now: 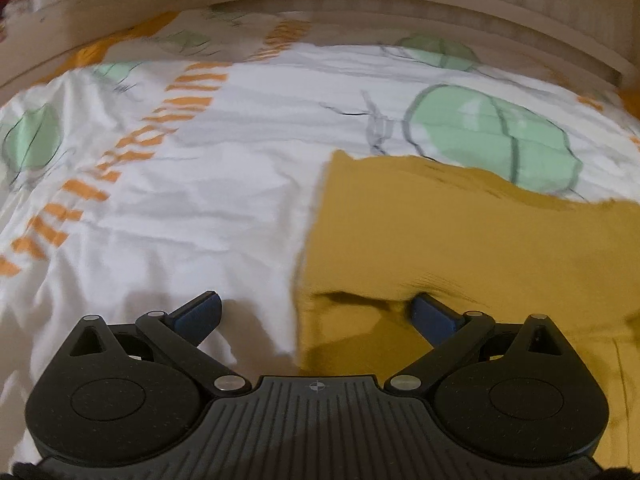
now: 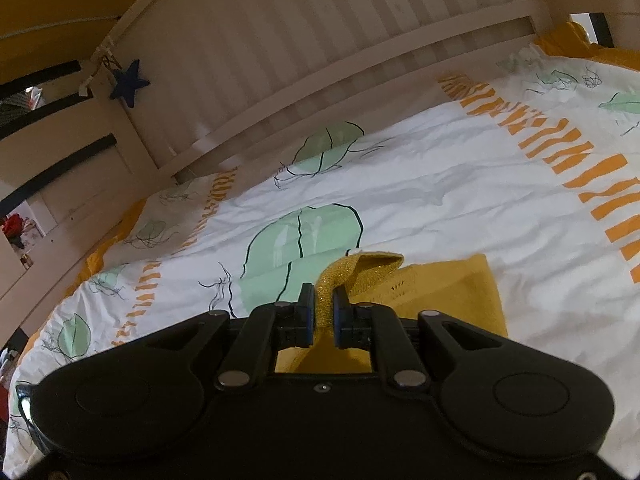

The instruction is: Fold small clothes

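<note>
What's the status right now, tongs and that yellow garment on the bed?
Left tongs open, one finger on mustard garment. Right tongs shut on the garment's glittery edge, lifting it. Garment on patterned duvet. Nothing in the way.

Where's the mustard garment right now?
The mustard garment lies on the patterned bedsheet near the green leaf print; the right tool pinches its glittery edge, and the open left tool straddles its left edge.

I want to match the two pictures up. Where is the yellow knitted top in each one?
Left wrist view: the mustard-yellow knitted top fills the lower right, lying on the bed, with the left gripper open at its near edge.
Right wrist view: it sits at lower centre, its glittery edge pinched in the shut right gripper.
Shared landmark: the white duvet's big green leaf print.
</note>
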Demonstrator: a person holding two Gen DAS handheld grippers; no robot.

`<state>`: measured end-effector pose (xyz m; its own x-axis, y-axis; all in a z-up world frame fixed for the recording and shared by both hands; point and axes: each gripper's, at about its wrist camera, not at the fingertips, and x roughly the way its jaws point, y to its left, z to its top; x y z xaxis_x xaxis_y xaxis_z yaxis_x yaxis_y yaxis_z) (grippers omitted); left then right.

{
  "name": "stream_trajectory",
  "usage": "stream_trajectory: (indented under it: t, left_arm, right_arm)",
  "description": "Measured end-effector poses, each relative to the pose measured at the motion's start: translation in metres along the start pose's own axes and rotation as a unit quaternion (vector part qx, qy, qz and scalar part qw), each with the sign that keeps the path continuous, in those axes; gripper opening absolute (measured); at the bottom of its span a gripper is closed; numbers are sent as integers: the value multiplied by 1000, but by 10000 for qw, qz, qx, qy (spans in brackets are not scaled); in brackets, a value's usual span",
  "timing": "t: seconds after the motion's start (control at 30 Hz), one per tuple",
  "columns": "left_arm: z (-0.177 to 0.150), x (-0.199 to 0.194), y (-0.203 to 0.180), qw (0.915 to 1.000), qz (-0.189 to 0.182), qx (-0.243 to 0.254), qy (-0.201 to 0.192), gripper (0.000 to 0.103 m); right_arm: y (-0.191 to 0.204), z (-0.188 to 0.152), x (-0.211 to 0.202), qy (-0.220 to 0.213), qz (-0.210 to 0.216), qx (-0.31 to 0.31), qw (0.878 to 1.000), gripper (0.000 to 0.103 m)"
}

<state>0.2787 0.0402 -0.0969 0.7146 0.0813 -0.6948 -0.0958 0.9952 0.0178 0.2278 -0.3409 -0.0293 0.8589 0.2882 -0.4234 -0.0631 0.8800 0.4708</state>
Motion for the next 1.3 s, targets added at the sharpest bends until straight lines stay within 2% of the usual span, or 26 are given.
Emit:
stream_trajectory:
  t: [0.1,0.23,0.37,0.53,0.6,0.73,0.8,0.87,0.93,1.0,1.07,1.13,1.2,1.3]
  left_arm:
    - [1,5,11,9990,102,-414,142,102]
    - [0,5,16,9982,393,-421,161,102]
    - [-5,6,28,9968,438,-628,250,102]
    - [-8,5,31,9977,375,-522,230,102]
    - [-8,4,32,9979,338,-496,254,102]
    - [-9,0,36,9984,267,-368,326,102]
    - [-11,-3,39,9986,225,-302,385,102]
    - [-12,-8,42,9985,183,-241,446,102]
    - [-14,-14,46,9984,117,-226,512,102]
    - [-16,-22,50,9980,22,-259,584,102]
    - [-20,-32,54,9974,-96,-316,637,102]
    - [-26,-43,57,9969,-219,-336,679,102]
    - [-31,-53,58,9963,-350,-321,715,102]
    - [-41,-69,60,9947,-549,-286,819,102]
  right_arm:
    - [-3,-1,1,38,-35,18,10000,16]
    - [-7,-1,1,28,-90,57,9999,16]
    - [-11,-2,2,24,-239,-19,9997,16]
    - [-26,-13,21,549,-785,-67,9954,20]
    - [-32,-19,28,789,-1075,-36,9911,26]
    - [-41,-28,31,973,-1636,-111,9817,26]
    - [-46,-27,27,935,-1735,-24,9804,44]
    - [-49,-25,23,875,-1880,-12,9783,50]
    - [-50,-24,18,825,-1957,11,9772,51]
    - [-53,-23,12,774,-1902,120,9786,59]
    - [-51,-22,8,748,-1829,156,9802,62]
    - [-47,-21,3,737,-1776,94,9813,66]
    - [-40,-21,-3,765,-1673,-5,9829,74]
    - [-28,-24,-18,835,-1492,-194,9851,79]
